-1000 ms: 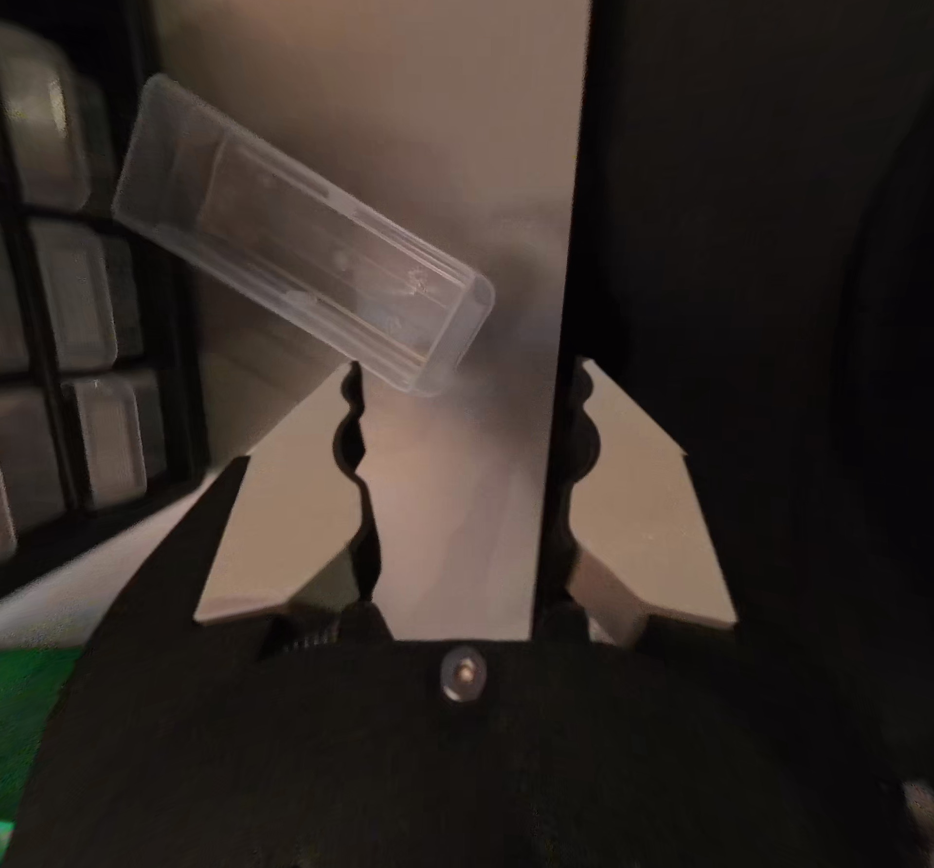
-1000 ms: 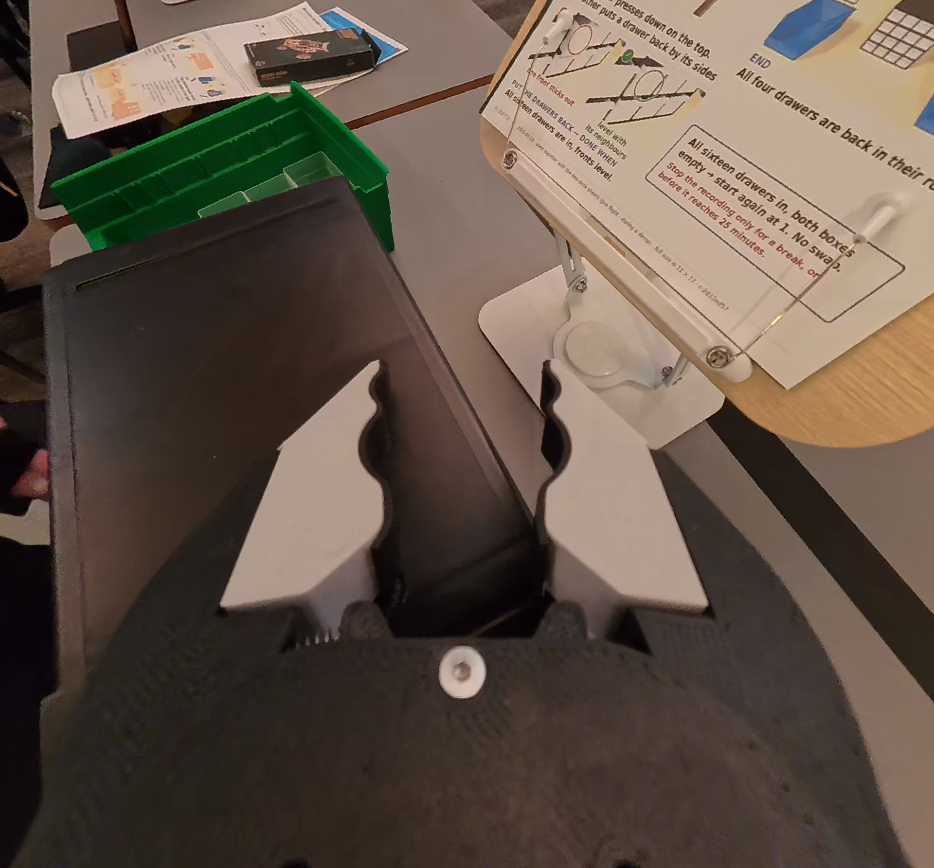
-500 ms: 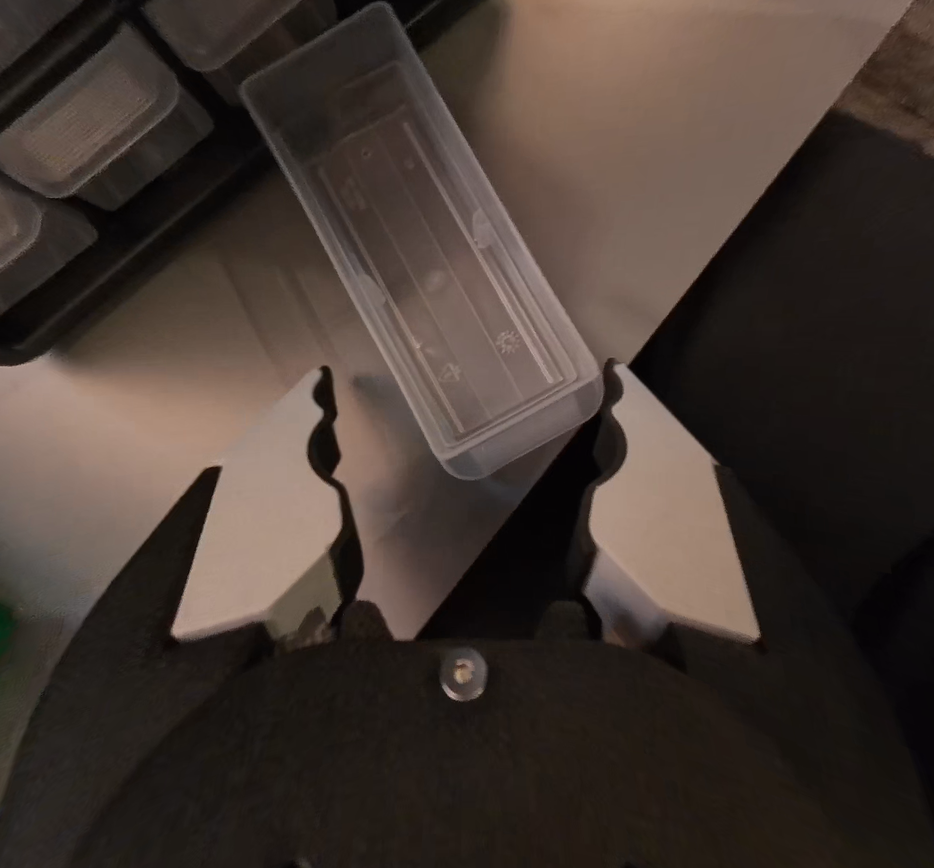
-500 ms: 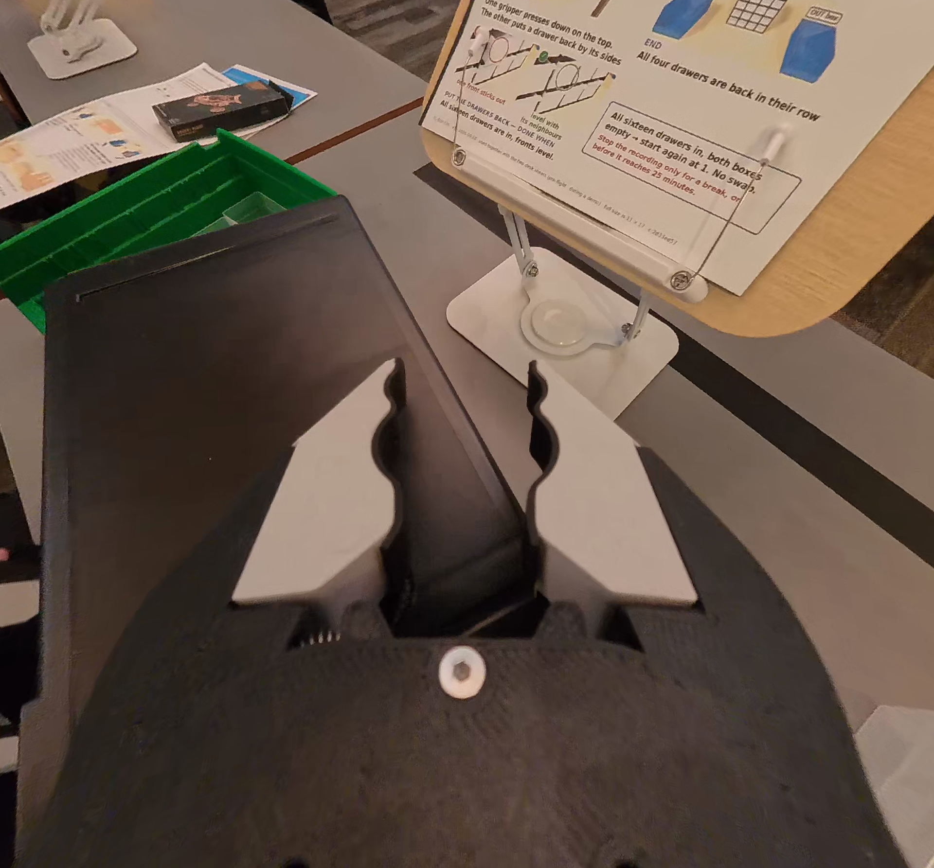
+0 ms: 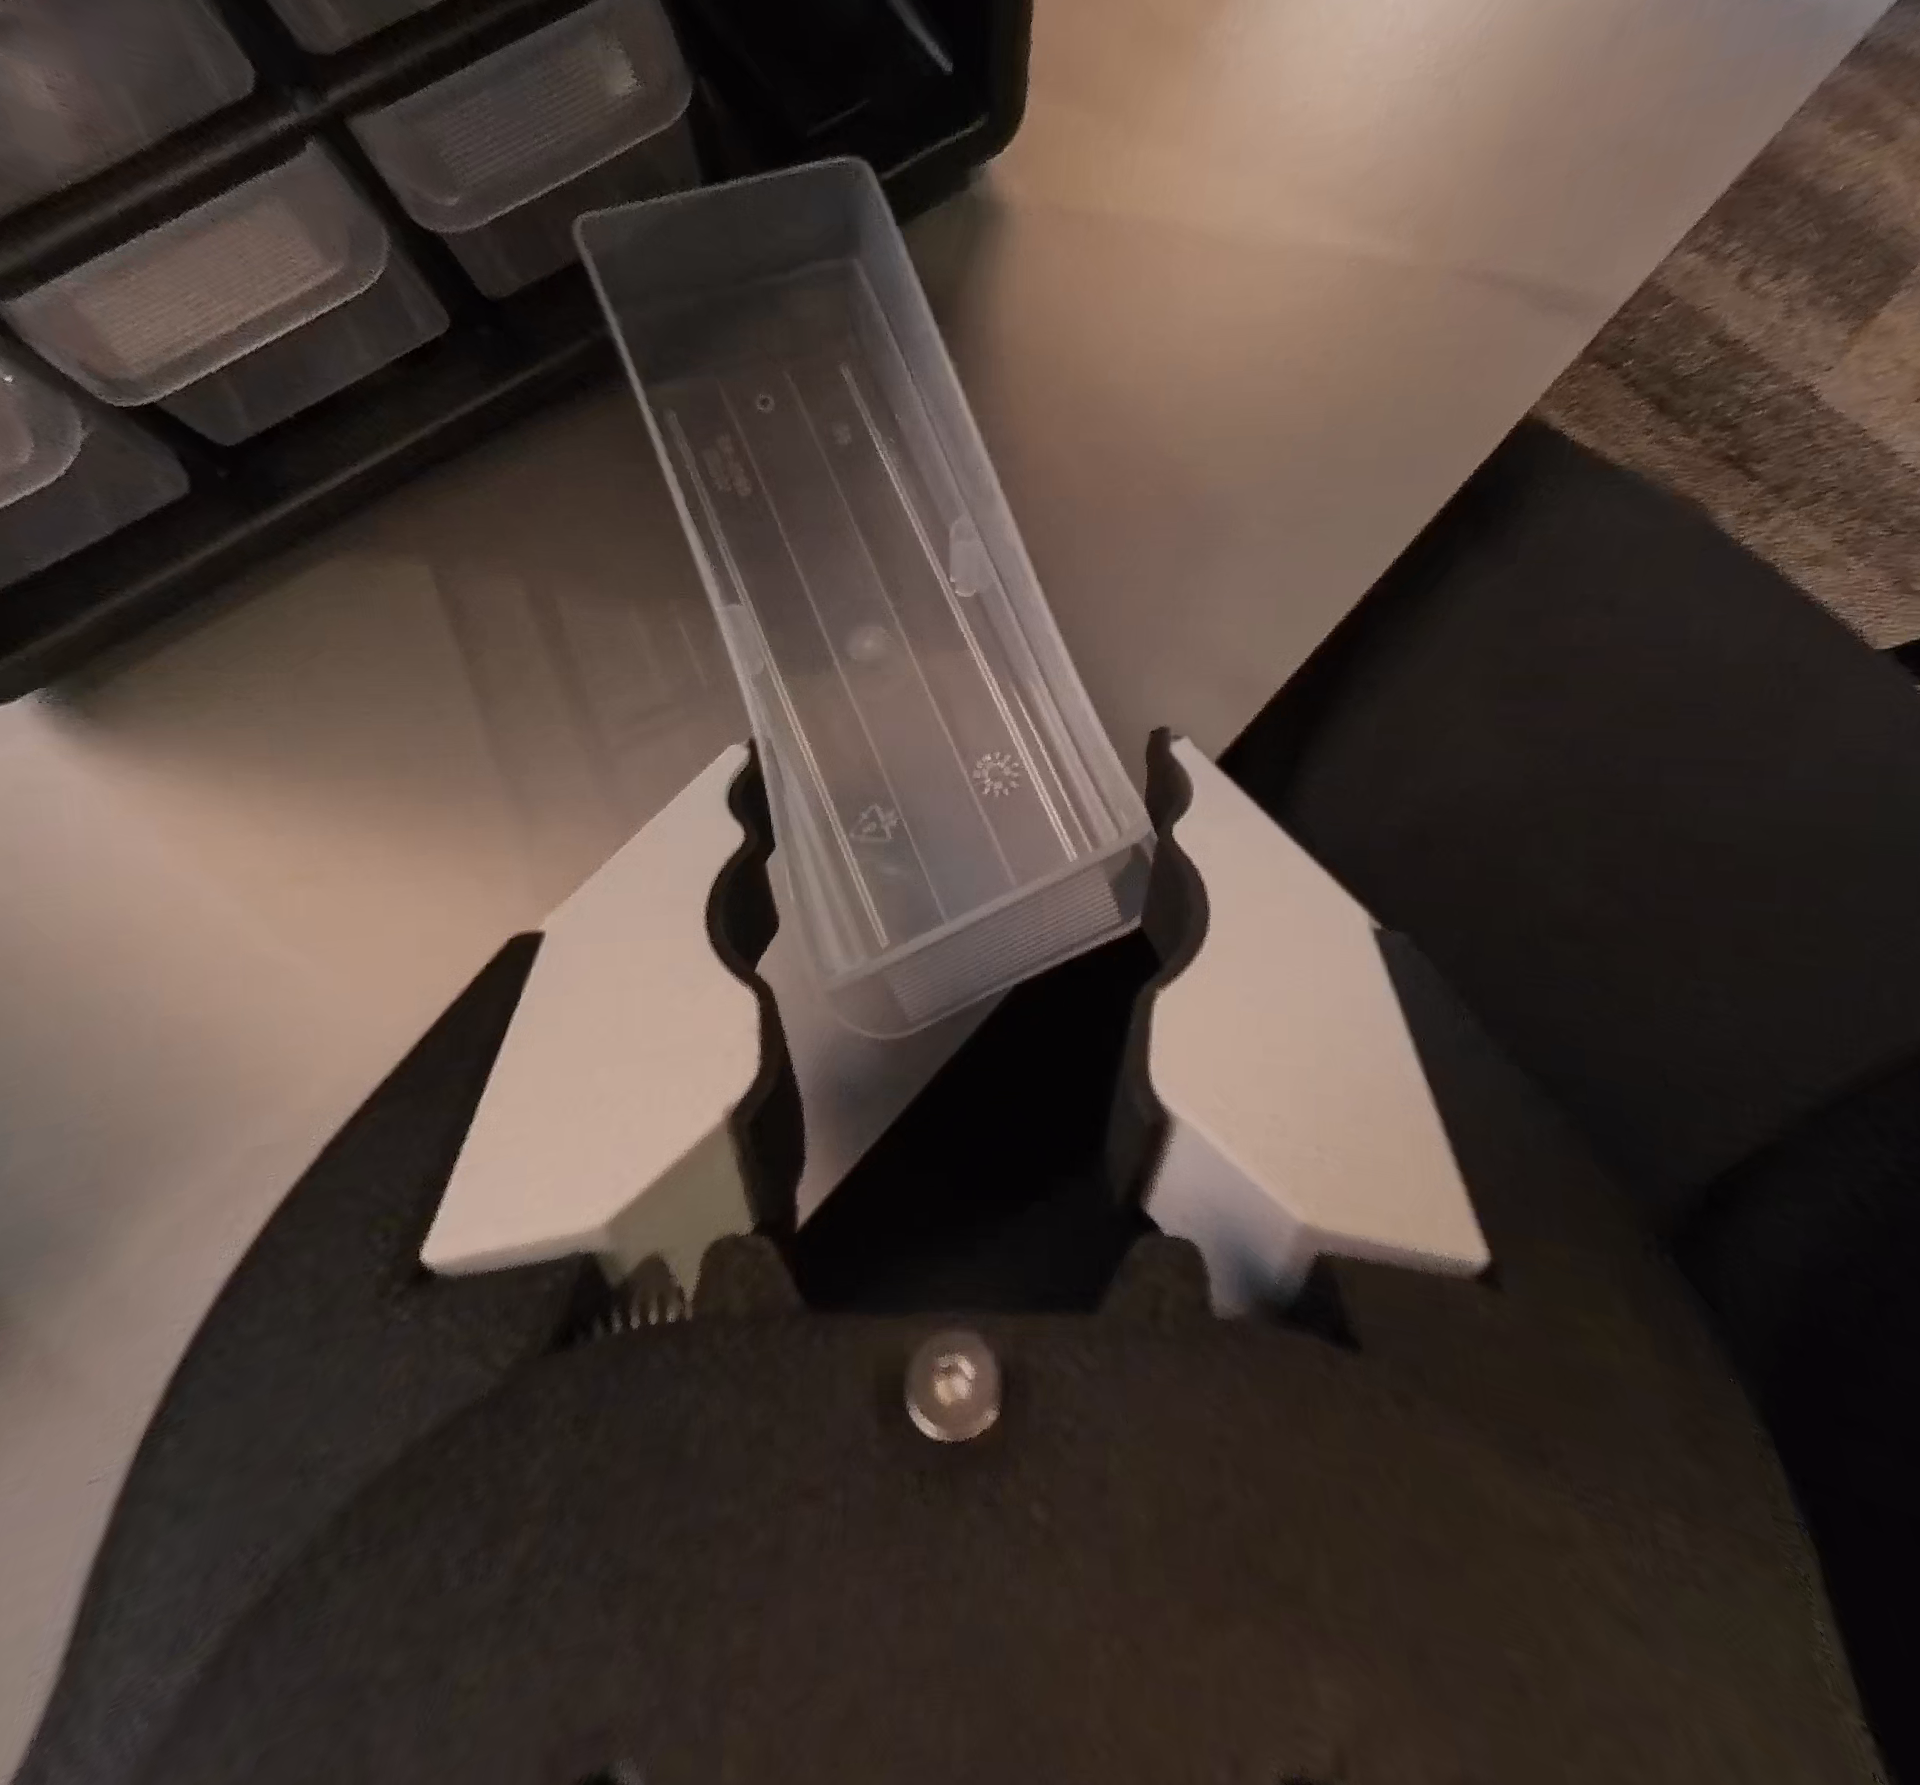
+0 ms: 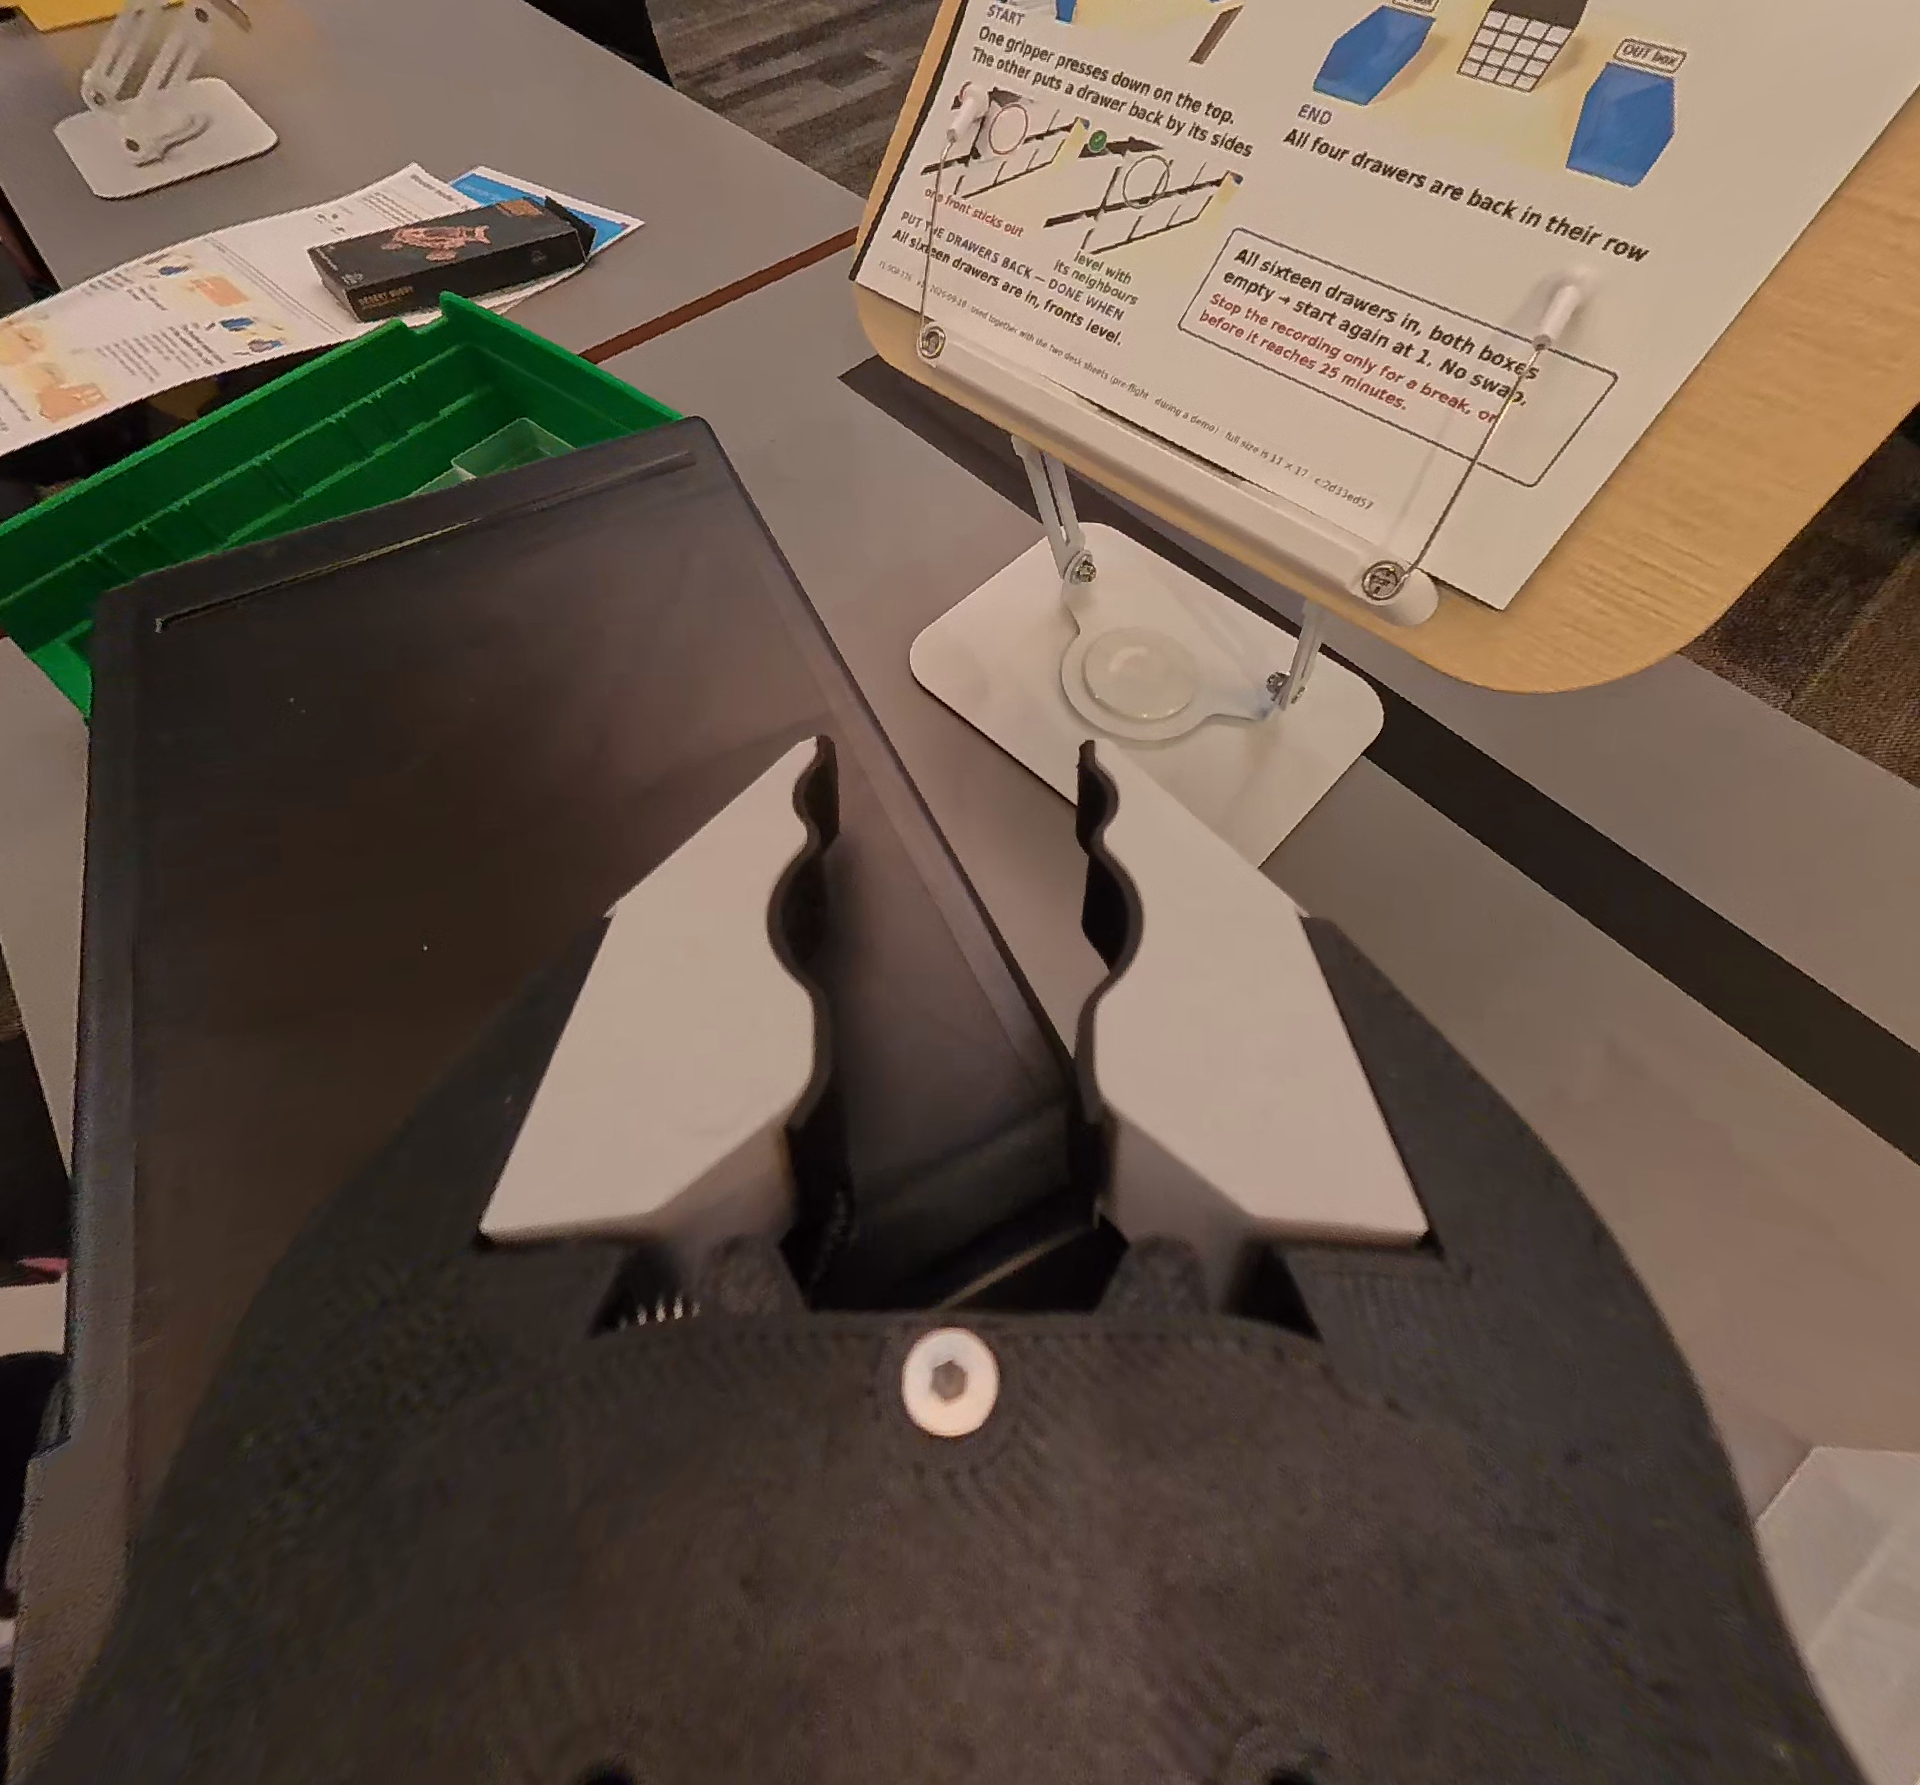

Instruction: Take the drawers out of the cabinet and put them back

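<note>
Holding a clear plastic drawer (image 5: 852, 592) by its near end, the left gripper (image 5: 951, 862) has its fingers closing on the drawer's two long sides; the right finger (image 5: 1174, 862) touches the wall, while contact on the left side is harder to judge. The drawer points away toward the black cabinet (image 5: 312, 125), its far end just in front of an empty slot (image 5: 831, 0) at the end of the row, beside drawers already seated (image 5: 509, 125). It lies at an angle to that slot and seems to rest low over the worktop (image 5: 1299, 229).

The right gripper (image 6: 956, 800) has its fingers spread, holding nothing, and sits low over the cabinet's flat top (image 6: 416, 800), likely steadying it. Behind stand a green bin (image 6: 312, 468) and an instruction board on a stand (image 6: 1403, 177).

The step in hand looks like putting a drawer back. The next move calls for turning the drawer square to the opening, lifting it to the slot's height, then sliding it straight in until its front is level with its neighbours, with the cabinet held firm meanwhile.
</note>
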Available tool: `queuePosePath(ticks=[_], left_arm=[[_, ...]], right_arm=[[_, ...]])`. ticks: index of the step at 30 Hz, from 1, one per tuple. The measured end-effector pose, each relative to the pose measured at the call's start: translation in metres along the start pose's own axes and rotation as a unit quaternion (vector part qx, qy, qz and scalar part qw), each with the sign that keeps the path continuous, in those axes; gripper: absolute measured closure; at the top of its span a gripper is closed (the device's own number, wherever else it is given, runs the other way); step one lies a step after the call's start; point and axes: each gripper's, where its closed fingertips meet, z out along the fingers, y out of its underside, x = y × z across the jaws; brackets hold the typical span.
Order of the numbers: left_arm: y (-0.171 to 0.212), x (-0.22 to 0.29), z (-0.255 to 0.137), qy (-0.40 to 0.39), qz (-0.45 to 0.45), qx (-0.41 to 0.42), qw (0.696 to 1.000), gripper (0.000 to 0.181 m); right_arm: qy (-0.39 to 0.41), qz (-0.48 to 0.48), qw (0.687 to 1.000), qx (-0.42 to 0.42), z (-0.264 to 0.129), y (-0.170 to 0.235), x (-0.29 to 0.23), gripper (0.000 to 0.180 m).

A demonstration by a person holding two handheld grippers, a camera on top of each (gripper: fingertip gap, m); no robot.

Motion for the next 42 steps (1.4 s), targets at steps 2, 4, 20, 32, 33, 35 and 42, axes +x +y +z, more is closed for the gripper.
queuePosePath(ticks=[2,4,20,32,33,35,42], left_arm=[[-0.007,0.007,-0.002,0.019,-0.008,0.007,1.0,0.11],[-0.016,0.017,-0.001,0.054,-0.031,0.008,0.998,0.11],[-0.041,0.02,0.001,0.104,-0.106,-0.061,0.987,0.113],[-0.038,0.013,-0.007,0.107,-0.105,-0.072,0.986,0.114],[-0.041,0.013,-0.005,0.111,-0.105,-0.06,0.986,0.114],[-0.046,0.008,-0.002,0.093,-0.091,-0.041,0.991,0.114],[-0.037,0.005,0.016,0.052,-0.068,-0.028,0.996,0.114]], right_arm=[[0.0,-0.001,1.0,-0.002,0.0,0.0,0.0,0.135],[0.0,0.0,1.0,-0.002,0.0,0.0,-0.001,0.135],[0.012,0.005,1.0,-0.002,-0.003,0.002,-0.004,0.135],[0.037,0.019,0.999,-0.003,-0.008,0.005,-0.009,0.135],[0.037,0.019,0.999,-0.004,-0.009,0.006,-0.01,0.136],[0.041,0.017,0.999,-0.002,-0.01,0.006,-0.012,0.137],[0.047,0.021,0.999,0.001,-0.011,0.006,-0.011,0.137]])
